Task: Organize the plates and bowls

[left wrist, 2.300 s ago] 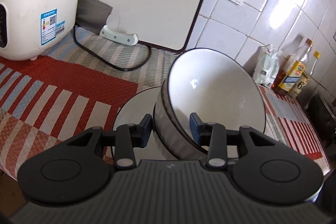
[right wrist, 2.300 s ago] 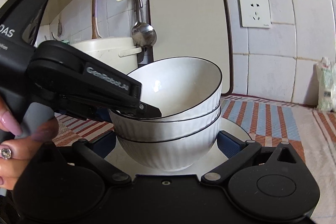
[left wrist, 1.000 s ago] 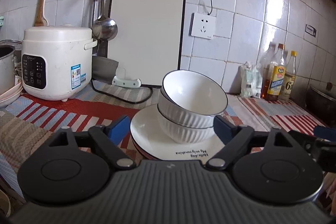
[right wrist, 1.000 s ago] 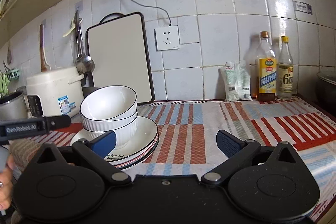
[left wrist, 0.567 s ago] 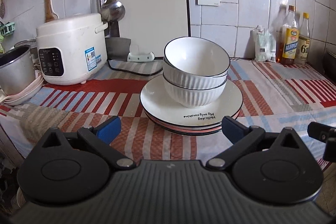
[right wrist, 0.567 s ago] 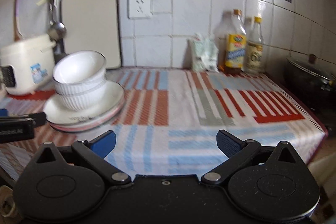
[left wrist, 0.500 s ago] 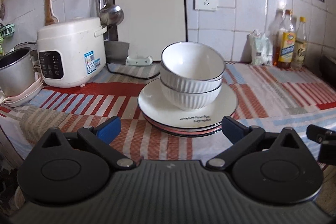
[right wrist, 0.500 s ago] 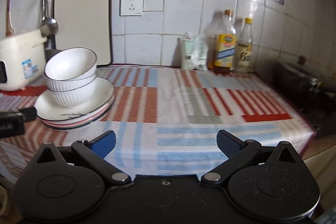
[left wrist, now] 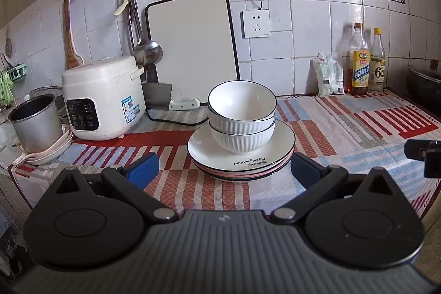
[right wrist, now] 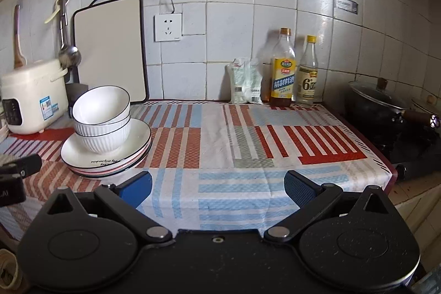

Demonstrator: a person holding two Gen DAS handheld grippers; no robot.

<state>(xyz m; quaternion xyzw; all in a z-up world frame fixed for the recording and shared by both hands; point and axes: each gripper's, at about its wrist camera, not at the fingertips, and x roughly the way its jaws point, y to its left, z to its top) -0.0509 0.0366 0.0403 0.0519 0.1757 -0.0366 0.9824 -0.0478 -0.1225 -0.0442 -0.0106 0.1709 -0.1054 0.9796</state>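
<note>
Two white ribbed bowls (left wrist: 242, 117) with dark rims are nested on a stack of white and pink plates (left wrist: 281, 156) on the striped cloth. In the right wrist view the same bowls (right wrist: 102, 115) and plates (right wrist: 137, 148) stand at the left. My left gripper (left wrist: 224, 168) hangs open in front of the stack, clear of it, with nothing between its blue pads. My right gripper (right wrist: 217, 188) is also open and empty, over the cloth to the right of the stack. The upper bowl sits slightly tilted in the lower one.
A white rice cooker (left wrist: 102, 98), a metal pot (left wrist: 35, 123) and a cutting board (left wrist: 190, 46) stand left and behind. Bottles (right wrist: 284, 73) and a packet (right wrist: 245, 84) line the wall. A dark wok (right wrist: 377, 104) sits on the stove at right, past the counter edge.
Both grippers have drawn back from the stack, which looks smaller and farther. The left jaws widened a little. The right view swung to the right, then eased back.
</note>
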